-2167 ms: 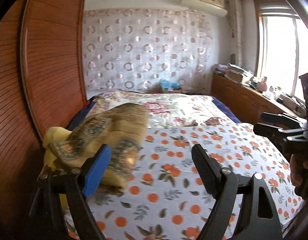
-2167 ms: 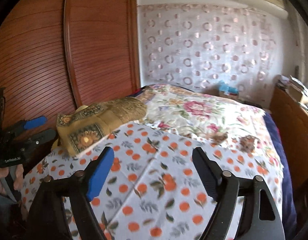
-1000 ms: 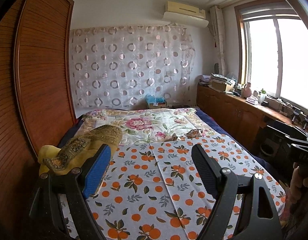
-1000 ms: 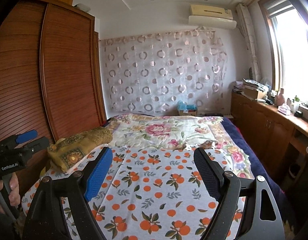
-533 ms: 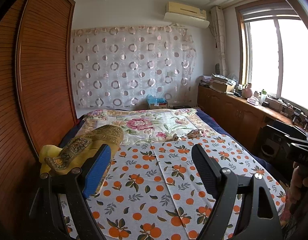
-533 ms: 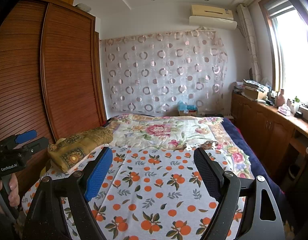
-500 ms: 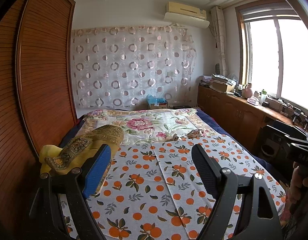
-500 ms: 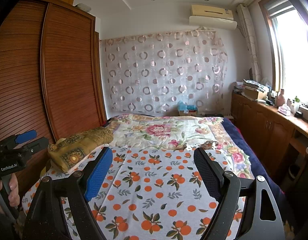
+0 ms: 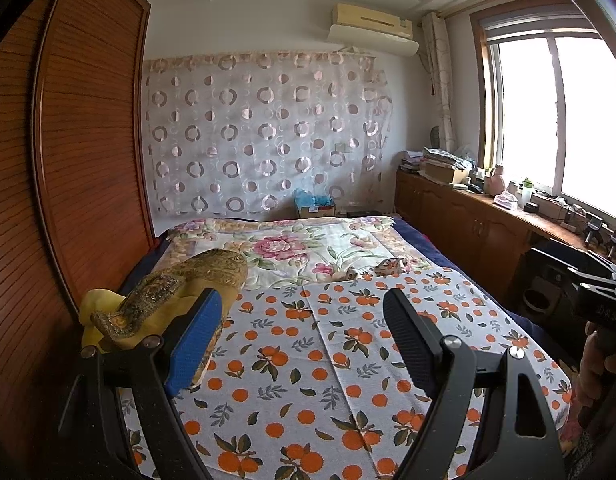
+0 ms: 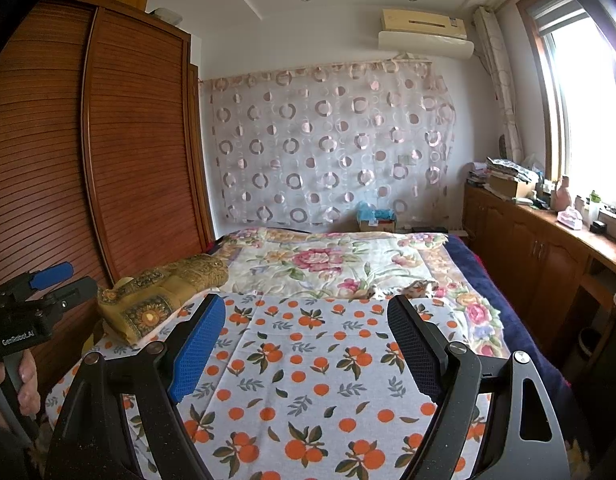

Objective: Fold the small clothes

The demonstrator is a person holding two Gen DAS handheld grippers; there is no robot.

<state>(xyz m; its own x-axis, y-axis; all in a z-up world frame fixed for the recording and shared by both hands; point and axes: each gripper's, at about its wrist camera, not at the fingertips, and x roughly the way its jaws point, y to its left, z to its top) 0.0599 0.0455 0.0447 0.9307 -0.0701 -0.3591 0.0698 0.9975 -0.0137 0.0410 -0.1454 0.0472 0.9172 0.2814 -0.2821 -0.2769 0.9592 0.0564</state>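
Observation:
A folded yellow and gold patterned cloth (image 9: 168, 296) (image 10: 160, 300) lies on the left side of the bed, beside the wardrobe. An orange-print cloth (image 9: 388, 344) (image 10: 308, 360) lies flat over the near half of the bed, and a straight edge runs across it. Two small patterned cloths (image 9: 392, 266) (image 10: 422, 286) sit crumpled where it meets the floral quilt. My left gripper (image 9: 301, 298) hangs open and empty above the orange print, just right of the yellow cloth. My right gripper (image 10: 306, 301) is open and empty too, above the middle of the print. Each gripper shows at the edge of the other's view.
A brown slatted wardrobe (image 9: 68, 160) stands close along the bed's left side. A floral quilt (image 9: 288, 248) covers the far half of the bed. A wooden cabinet (image 10: 548, 248) with clutter on top runs under the window at the right. A person's hand (image 10: 24, 380) holds the left gripper's handle.
Since the oldest frames both grippers have drawn back and up from the bed, away from the yellow cloth. Over the last second nothing has visibly moved.

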